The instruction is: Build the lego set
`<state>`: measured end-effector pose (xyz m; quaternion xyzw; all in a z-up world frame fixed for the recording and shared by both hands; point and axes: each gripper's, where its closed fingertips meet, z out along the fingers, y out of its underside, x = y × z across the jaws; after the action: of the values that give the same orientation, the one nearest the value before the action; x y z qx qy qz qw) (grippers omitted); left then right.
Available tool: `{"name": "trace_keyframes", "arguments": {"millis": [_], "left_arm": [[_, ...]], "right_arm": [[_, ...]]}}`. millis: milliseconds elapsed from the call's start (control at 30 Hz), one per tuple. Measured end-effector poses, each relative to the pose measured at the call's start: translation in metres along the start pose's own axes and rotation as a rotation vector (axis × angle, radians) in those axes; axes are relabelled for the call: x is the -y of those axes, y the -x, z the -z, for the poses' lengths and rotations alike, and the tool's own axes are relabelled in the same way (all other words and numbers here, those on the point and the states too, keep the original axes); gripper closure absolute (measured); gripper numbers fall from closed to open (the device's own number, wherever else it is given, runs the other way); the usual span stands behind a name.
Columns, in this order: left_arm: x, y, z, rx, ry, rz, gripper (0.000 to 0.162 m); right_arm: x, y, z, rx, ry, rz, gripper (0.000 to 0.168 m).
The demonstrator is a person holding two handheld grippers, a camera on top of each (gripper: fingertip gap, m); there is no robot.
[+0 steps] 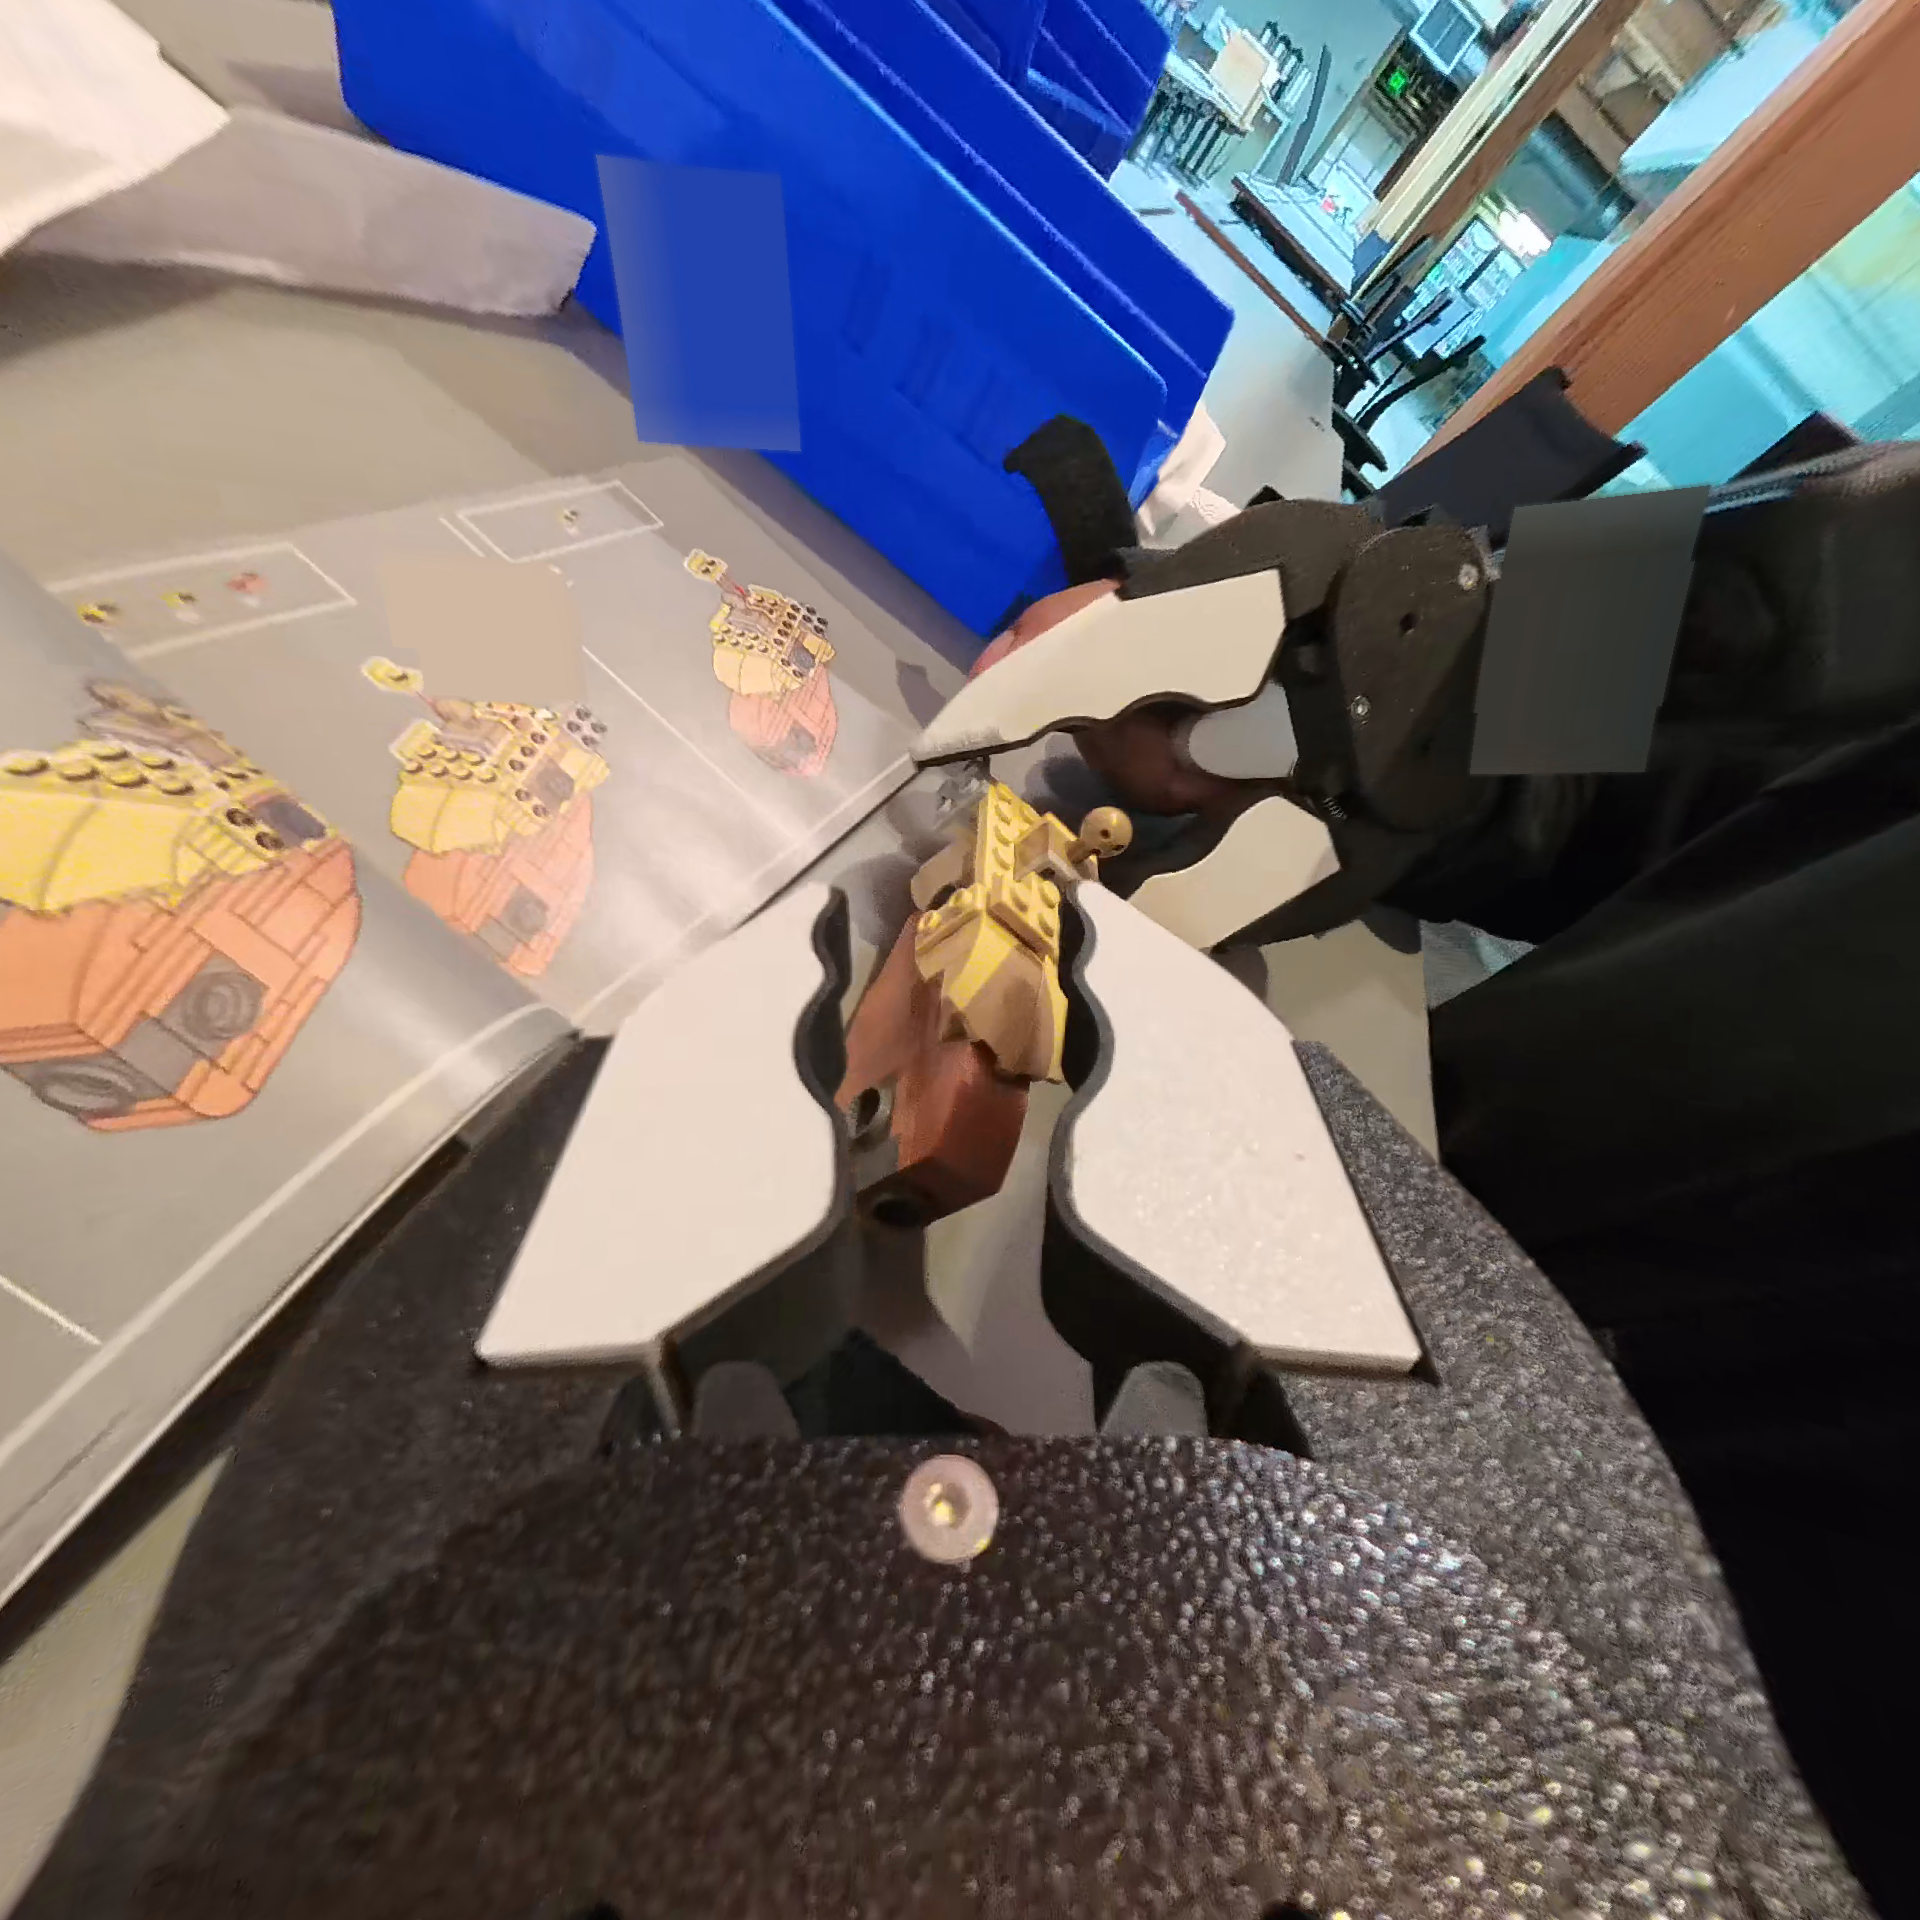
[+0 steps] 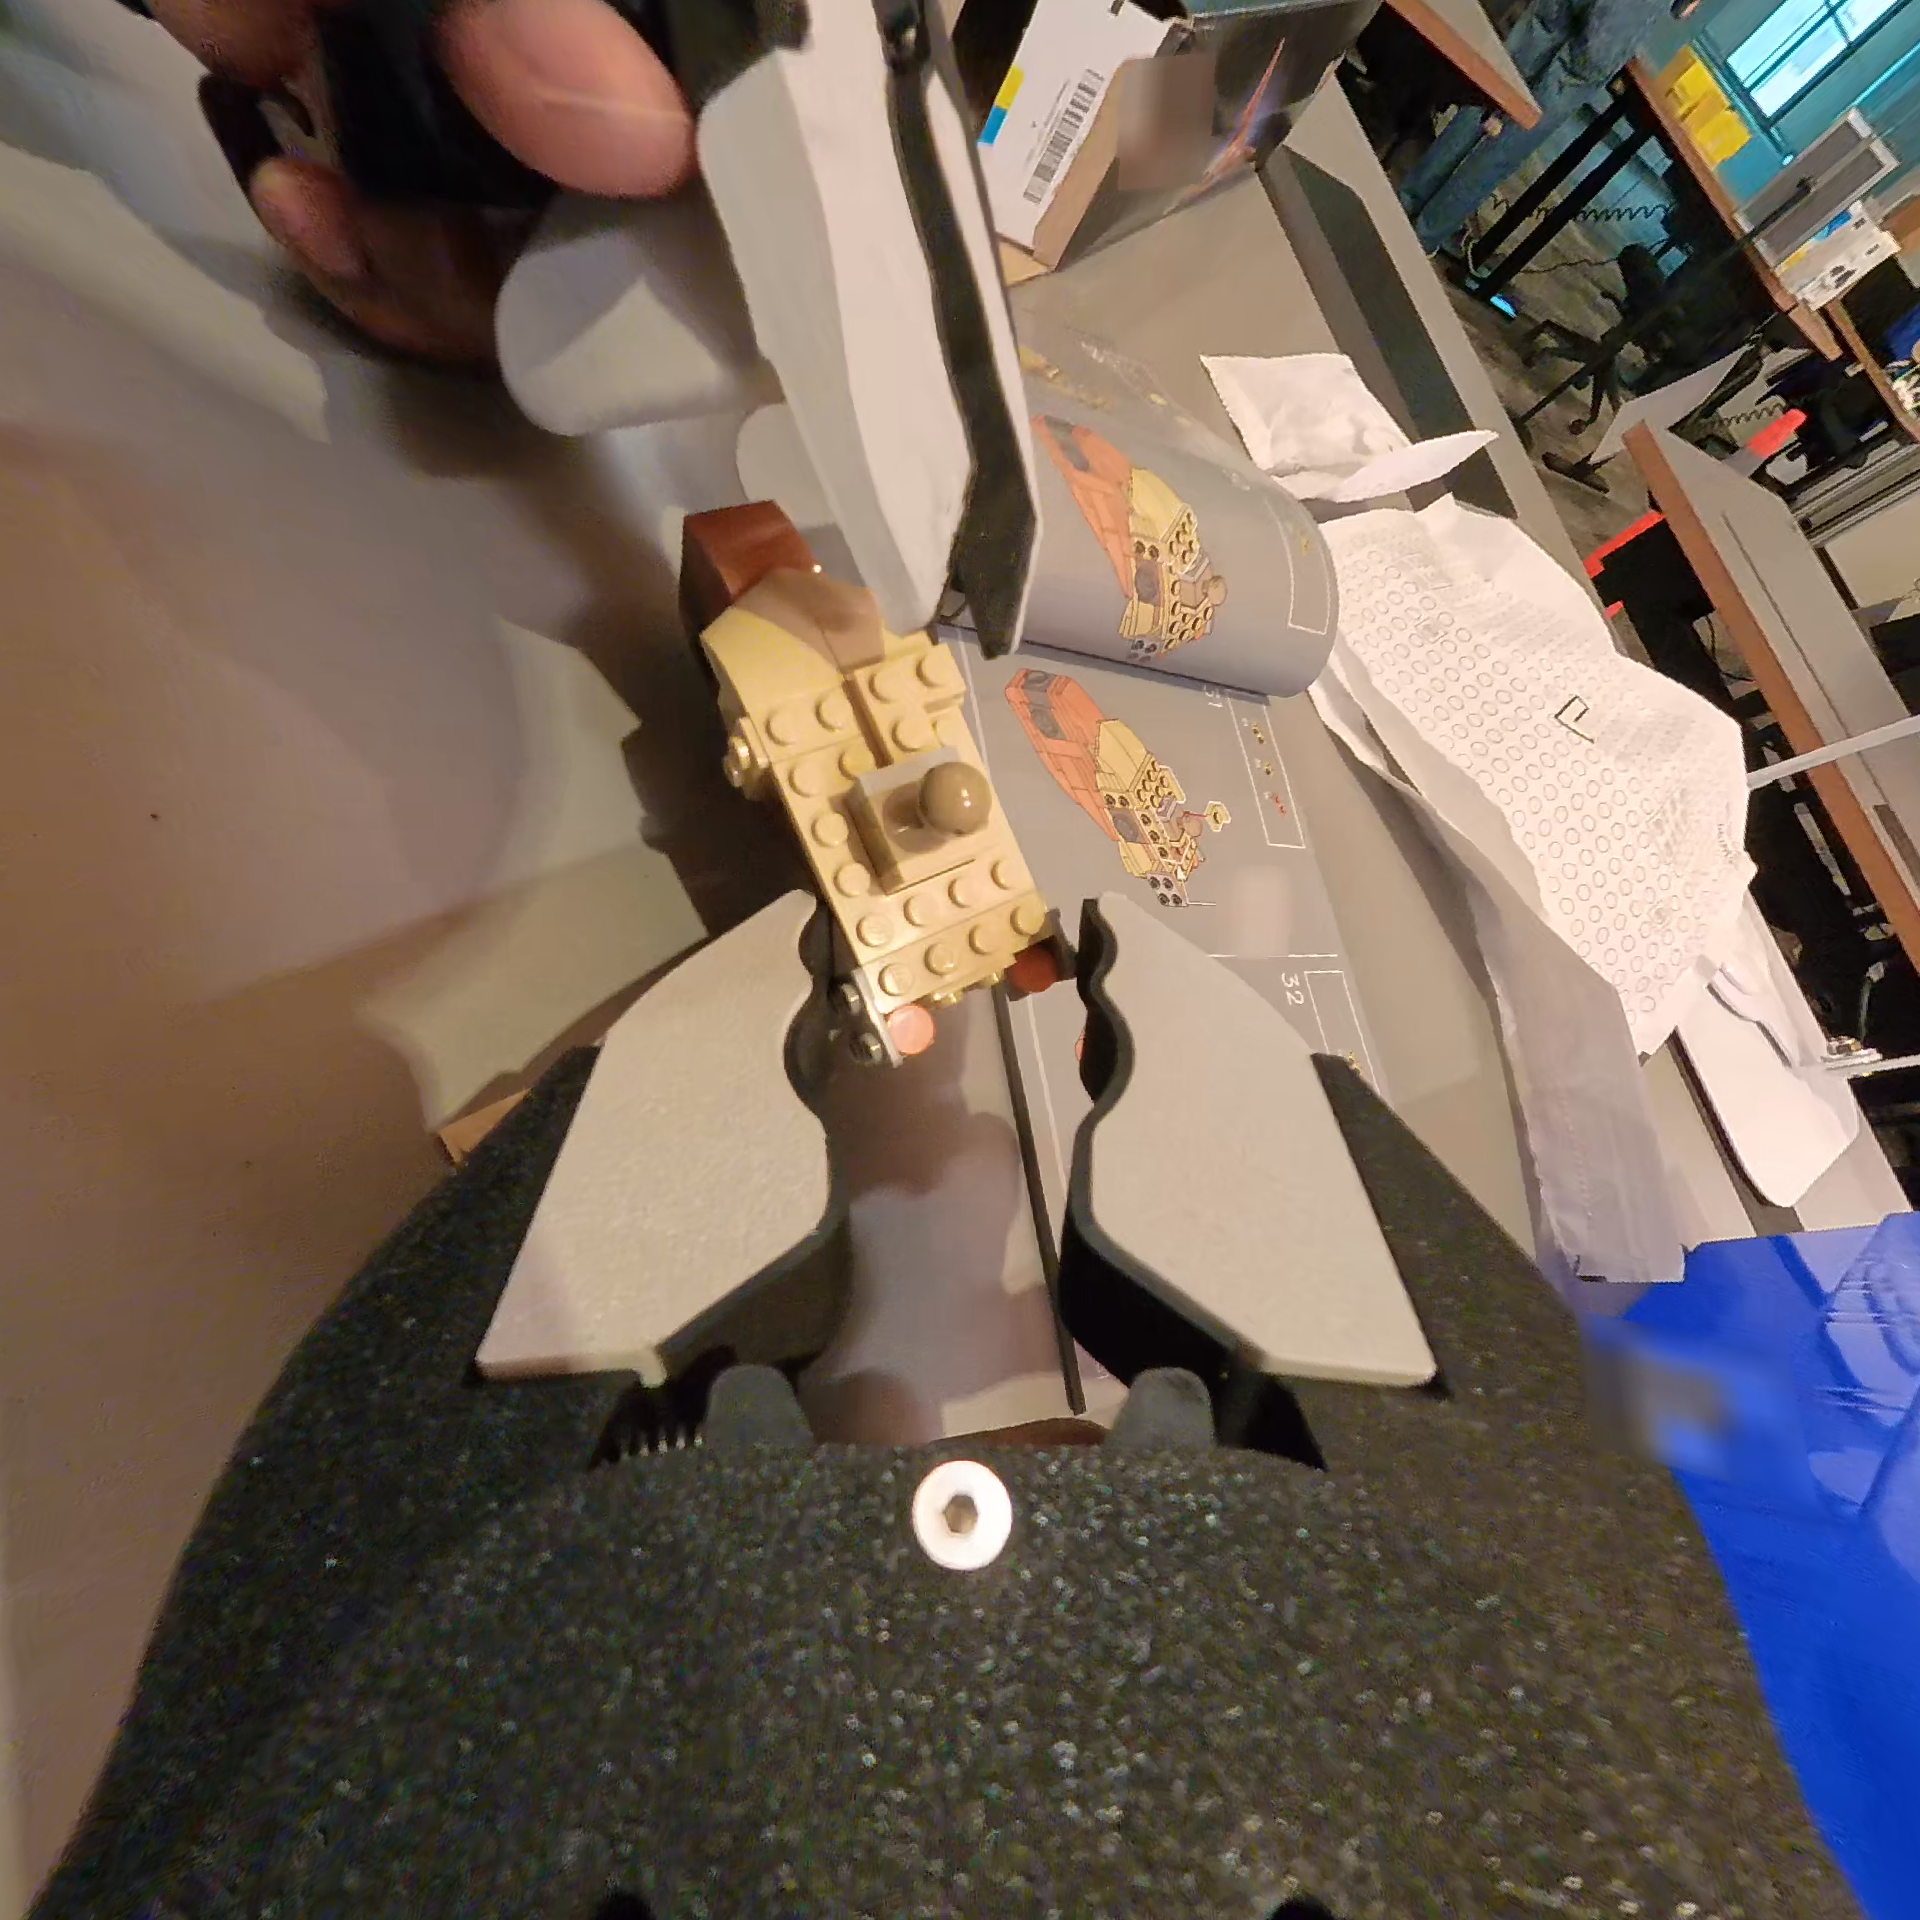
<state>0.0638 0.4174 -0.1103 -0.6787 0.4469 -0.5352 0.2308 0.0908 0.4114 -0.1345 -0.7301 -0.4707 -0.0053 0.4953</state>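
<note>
A Lego model (image 1: 997, 966) with a brown body and a tan studded top is held in the air between both grippers. My left gripper (image 1: 956, 904) is shut on its brown and tan middle. A tan ball-joint piece (image 1: 1103, 828) sticks up from the top. In the right wrist view the model (image 2: 883, 790) points toward me, with the ball piece (image 2: 951, 800) on top. My right gripper (image 2: 951, 920) is closed around the model's studded end, which bears small red-brown round pieces. The right gripper (image 1: 1013, 821) also shows from the left, and the left gripper's fingers (image 2: 862, 364) reach down from above.
The open instruction booklet (image 1: 312, 779) lies on the grey table under the model and also shows in the right wrist view (image 2: 1143, 748). Blue bins (image 1: 831, 208) stand behind it. Crumpled white paper bags (image 2: 1558, 675) and a cardboard box (image 2: 1091, 125) lie farther back. A hand (image 2: 561, 94) holds the left gripper. About 4 centimetres separates my left fingertips from my right.
</note>
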Motion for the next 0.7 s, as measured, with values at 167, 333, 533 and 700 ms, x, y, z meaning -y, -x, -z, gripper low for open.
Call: {"name": "trace_keyframes", "arguments": {"millis": [167,333,533,700], "left_arm": [[-0.0051,-0.0017,-0.0035,-0.025,0.028,0.057,0.124],[-0.0053,-0.0043,-0.0063,-0.038,0.031,0.081,0.124],[-0.0085,-0.0051,-0.0087,-0.042,0.048,0.097,0.125],[-0.0091,-0.0026,-0.0084,-0.042,0.049,0.126,0.125]], "right_arm": [[0.0002,0.0003,-0.0002,-0.009,0.003,0.016,0.123],[0.0009,0.0006,-0.0001,-0.016,0.002,0.023,0.123],[0.0016,-0.0008,0.0009,-0.046,0.006,0.057,0.123],[0.0034,-0.004,0.002,-0.091,0.005,0.099,0.124]]}}
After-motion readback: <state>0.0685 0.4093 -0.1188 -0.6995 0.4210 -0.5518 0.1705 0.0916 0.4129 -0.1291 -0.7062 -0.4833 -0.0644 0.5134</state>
